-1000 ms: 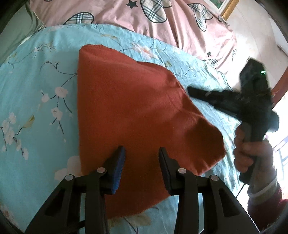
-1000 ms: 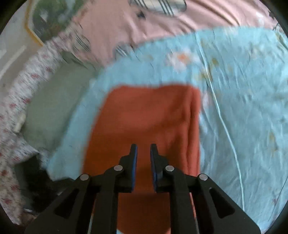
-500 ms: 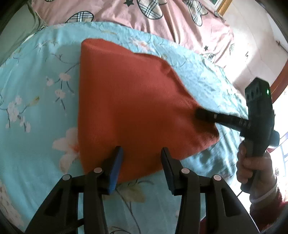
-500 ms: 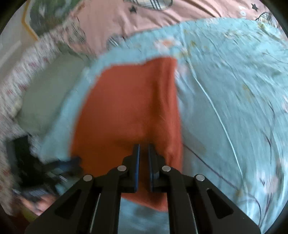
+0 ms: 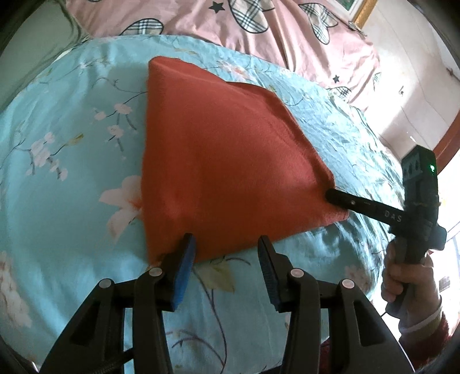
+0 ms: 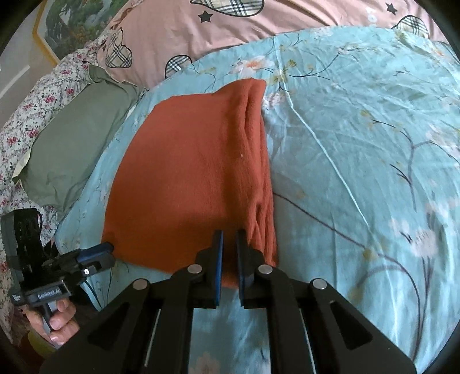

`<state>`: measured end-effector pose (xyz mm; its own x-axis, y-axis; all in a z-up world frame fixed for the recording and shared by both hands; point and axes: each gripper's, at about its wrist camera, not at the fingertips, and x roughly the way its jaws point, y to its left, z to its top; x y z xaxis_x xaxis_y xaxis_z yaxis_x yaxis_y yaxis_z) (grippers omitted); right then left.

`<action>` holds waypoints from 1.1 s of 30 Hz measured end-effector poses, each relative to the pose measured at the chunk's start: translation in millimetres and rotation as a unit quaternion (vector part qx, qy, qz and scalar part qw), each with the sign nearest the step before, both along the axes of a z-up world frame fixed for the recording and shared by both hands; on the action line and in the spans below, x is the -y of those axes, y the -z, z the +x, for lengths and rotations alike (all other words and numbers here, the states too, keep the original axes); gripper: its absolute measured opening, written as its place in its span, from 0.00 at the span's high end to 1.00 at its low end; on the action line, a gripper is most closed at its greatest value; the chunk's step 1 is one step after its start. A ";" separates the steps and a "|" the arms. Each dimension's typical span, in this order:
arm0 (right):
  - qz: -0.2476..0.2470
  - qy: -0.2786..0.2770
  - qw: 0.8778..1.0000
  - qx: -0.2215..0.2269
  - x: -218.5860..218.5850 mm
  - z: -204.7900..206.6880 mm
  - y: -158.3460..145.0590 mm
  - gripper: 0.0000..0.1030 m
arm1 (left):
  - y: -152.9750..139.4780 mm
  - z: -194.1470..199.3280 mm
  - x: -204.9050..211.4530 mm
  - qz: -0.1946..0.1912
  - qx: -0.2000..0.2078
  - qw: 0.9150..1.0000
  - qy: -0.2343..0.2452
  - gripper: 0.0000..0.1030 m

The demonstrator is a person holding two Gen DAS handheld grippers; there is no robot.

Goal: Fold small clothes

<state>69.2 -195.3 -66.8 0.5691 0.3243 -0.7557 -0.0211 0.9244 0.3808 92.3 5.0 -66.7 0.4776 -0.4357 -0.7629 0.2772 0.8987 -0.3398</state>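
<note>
A folded orange garment [image 5: 224, 172] lies mid-frame on the floral blue bedsheet [image 5: 72, 178]; the left tongs [image 5: 227, 259] gape released at its near edge, the right tongs [image 6: 229, 253] clench its corner

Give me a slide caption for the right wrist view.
Right gripper shut on the near edge of a folded orange cloth lying on a floral blue sheet.

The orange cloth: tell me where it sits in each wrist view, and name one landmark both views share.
Left wrist view: the orange cloth fills the centre, its near edge at the left gripper.
Right wrist view: the orange cloth lies centre-left, its near right corner pinched by the right gripper.
Shared landmark: the pink bedding with plaid hearts along the top.
</note>
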 end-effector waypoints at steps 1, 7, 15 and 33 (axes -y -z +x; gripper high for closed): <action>-0.002 0.002 1.000 -0.001 -0.3 -4.2 -1.2 0.90 | -0.6 -2.1 -2.2 -0.002 -0.001 1.000 -0.004 0.56; -0.017 -0.003 1.000 0.010 -6.4 -25.5 -13.7 0.76 | -3.0 -16.5 -12.5 0.010 -0.001 0.999 -0.040 0.52; -0.020 -0.014 0.999 0.026 -17.0 -45.6 -23.1 0.58 | -18.2 -42.1 -24.8 0.047 0.027 0.996 -0.072 0.40; -0.072 -0.031 0.997 0.015 -30.2 -74.0 -20.9 0.19 | -25.9 -63.1 -33.6 0.138 0.058 0.982 -0.113 0.20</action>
<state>-4.8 -165.1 -45.9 0.5734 0.2490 -0.7805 -0.0898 0.9661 0.2422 29.2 38.6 -40.8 0.6291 -0.0931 -0.7717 0.0824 0.9952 -0.0529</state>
